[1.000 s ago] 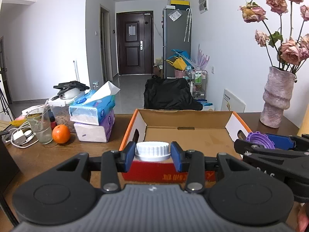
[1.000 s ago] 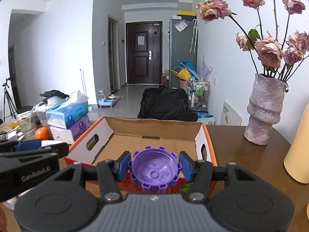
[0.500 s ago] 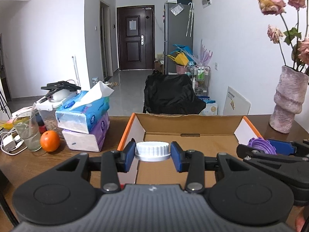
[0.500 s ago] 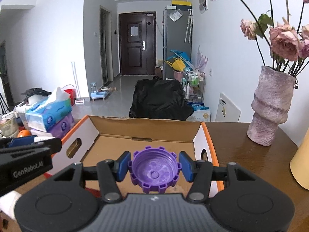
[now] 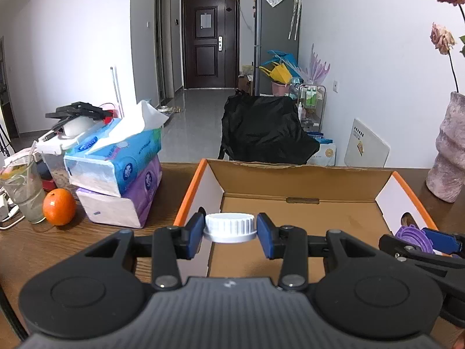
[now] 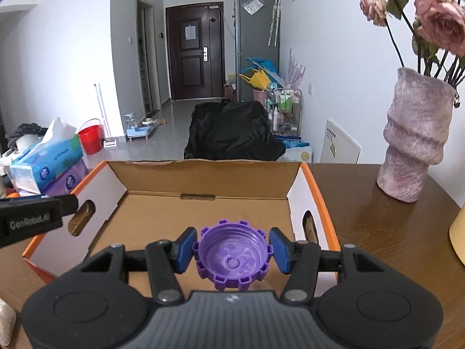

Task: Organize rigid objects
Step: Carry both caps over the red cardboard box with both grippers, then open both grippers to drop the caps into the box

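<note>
**A:** As both wrist cameras look forward along their fingers, what does each gripper hold?

**B:** The left gripper point(image 5: 229, 234) has its jaws clamped on a white cap point(image 5: 230, 227), the blue pads pressing its ribbed sides. The cap sits level, closed top facing up, its round axis upright. The right gripper point(image 6: 232, 250) has its jaws clamped on a purple cap point(image 6: 232, 254) with a notched rim. That cap's open hollow faces up and tips a little toward the camera, so the inside is visible.

**A:** Where are the caps relative to the box?

**B:** An open cardboard box point(image 6: 203, 174) with orange edges and white end walls stands on a brown wooden table point(image 6: 363, 212). The white cap is held over the box's left end, close by the left wall. The purple cap is held over the box floor, nearer the right wall and the near side. In the left view the purple cap point(image 5: 412, 237) shows at the far right, beside the right wall's handle hole. Neither cap appears to touch the box.

**A:** What else is on the table?

**B:** Left of the box, two stacked tissue packs point(image 5: 122, 174), an orange point(image 5: 59, 206) and a glass with a drink point(image 5: 21, 192). Right of the box, a pale pink vase point(image 6: 415, 145) holding dried roses.
</note>
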The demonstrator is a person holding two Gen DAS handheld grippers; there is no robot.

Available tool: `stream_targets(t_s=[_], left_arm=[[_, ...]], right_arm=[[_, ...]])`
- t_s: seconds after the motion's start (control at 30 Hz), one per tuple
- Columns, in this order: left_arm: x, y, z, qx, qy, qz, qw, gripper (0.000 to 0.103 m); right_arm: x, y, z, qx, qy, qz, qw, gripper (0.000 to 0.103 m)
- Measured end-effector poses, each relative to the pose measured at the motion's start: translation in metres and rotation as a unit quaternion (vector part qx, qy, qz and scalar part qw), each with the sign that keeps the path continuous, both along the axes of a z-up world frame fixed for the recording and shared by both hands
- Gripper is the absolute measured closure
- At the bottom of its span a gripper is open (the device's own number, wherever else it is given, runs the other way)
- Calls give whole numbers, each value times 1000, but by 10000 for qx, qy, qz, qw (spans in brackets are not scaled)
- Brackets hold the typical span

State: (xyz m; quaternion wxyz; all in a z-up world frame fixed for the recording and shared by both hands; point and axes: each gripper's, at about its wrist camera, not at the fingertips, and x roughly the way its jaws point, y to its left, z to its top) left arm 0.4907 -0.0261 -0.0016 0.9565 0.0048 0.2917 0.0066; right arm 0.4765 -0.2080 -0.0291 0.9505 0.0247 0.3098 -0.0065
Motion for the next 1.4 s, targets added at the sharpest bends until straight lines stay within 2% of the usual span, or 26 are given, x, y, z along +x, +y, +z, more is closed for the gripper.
stream_targets(t_s=[0.6, 1.27, 1.3, 1.33, 1.37, 1.4], left_arm=[[16, -6, -32, 128, 259, -180, 9994, 61], [24, -14, -45, 264, 429, -348, 9981, 61], [24, -14, -45, 274, 422, -346, 9981, 61], [23, -14, -45, 284, 395, -340, 9982, 59], [22, -14, -44, 276, 376, -345, 9983, 54], [21, -14, -44, 265, 354, -351, 9984, 48]], right_arm=[[21, -6, -23, -46, 87, -135, 9999, 49], [22, -1, -34, -314, 195, -172, 9992, 49], [22, -1, -34, -325, 189, -188, 9991, 49], [22, -2, -33, -328, 188, -193, 9991, 43], [21, -3, -32, -311, 173, -197, 9992, 34], [20, -3, -31, -294, 137, -211, 9993, 29]])
